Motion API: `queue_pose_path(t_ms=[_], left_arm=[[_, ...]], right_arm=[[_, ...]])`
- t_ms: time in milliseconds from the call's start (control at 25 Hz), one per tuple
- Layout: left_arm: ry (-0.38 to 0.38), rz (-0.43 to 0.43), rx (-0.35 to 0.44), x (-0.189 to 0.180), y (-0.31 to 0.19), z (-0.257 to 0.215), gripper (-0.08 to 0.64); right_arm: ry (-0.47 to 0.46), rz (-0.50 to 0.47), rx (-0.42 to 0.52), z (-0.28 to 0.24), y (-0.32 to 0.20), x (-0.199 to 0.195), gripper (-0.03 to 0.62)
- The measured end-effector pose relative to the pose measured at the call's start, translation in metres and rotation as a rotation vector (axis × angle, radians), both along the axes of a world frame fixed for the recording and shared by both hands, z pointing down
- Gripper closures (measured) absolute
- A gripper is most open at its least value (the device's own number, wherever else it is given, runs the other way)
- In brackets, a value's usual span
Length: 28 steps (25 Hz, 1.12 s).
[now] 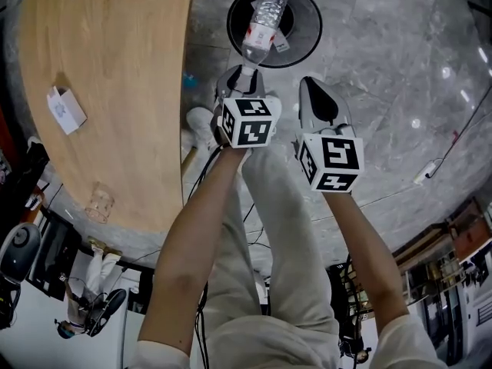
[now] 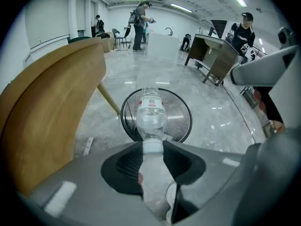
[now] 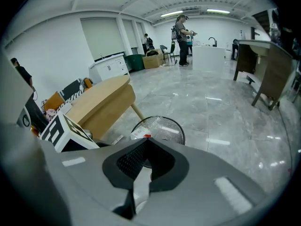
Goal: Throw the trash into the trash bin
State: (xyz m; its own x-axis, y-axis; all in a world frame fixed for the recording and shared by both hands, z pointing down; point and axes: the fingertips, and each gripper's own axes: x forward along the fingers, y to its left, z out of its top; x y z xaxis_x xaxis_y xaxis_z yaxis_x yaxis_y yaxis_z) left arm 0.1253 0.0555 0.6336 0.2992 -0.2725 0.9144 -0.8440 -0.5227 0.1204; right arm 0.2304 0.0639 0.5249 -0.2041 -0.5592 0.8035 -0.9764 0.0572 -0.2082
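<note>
Stood over a polished grey marble floor in a bright open workroom, with a round wooden table at the left of the head view. Found the black wire trash bin on that floor, just past the table's edge. Had the left gripper clenched on the neck of a clear plastic bottle, base pointing away and hanging over the bin's mouth; could not tell how high above the rim. Held the right gripper just beside the left, pads pressed together at the tips; made out only a pale sliver behind them in the right gripper view, too unclear to call a scrap. Judged the step in hand to be the drop itself, with the bottle brought to the bin and not yet let go. Reckoned the next move to call for parting the left jaws with the bottle centred over the opening, to send it inside and not against the rim. Noted a red band on the bottle's label, print too small to read. Noted also a white slip just beside the bottle within the bin's outline, wording illegible. Read nothing on the marker cubes beyond black-and-white squares.
</note>
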Motion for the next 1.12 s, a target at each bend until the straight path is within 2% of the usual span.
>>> queue_pose_path(t_ms=[280, 480, 840, 1040, 1120], left_arm=[[-0.009, -0.04, -0.037, 0.009, -0.01, 0.013, 0.41], [0.021, -0.045, 0.005, 0.017, -0.023, 0.002, 0.411], [0.045, -0.042, 0.045, 0.009, -0.022, -0.023, 0.414], [0.073, -0.058, 0.081, -0.002, -0.025, -0.049, 0.445], [0.074, -0.073, 0.097, -0.008, -0.028, -0.06, 0.48]], right_arm=[[0.0, 0.009, -0.009, 0.003, 0.002, 0.01, 0.566], [0.005, -0.005, -0.013, 0.003, 0.003, 0.013, 0.566], [0.01, -0.003, -0.011, -0.003, 0.004, 0.005, 0.566], [0.016, -0.011, -0.004, -0.012, 0.0, -0.007, 0.566], [0.017, -0.016, 0.003, -0.018, -0.002, -0.013, 0.566]])
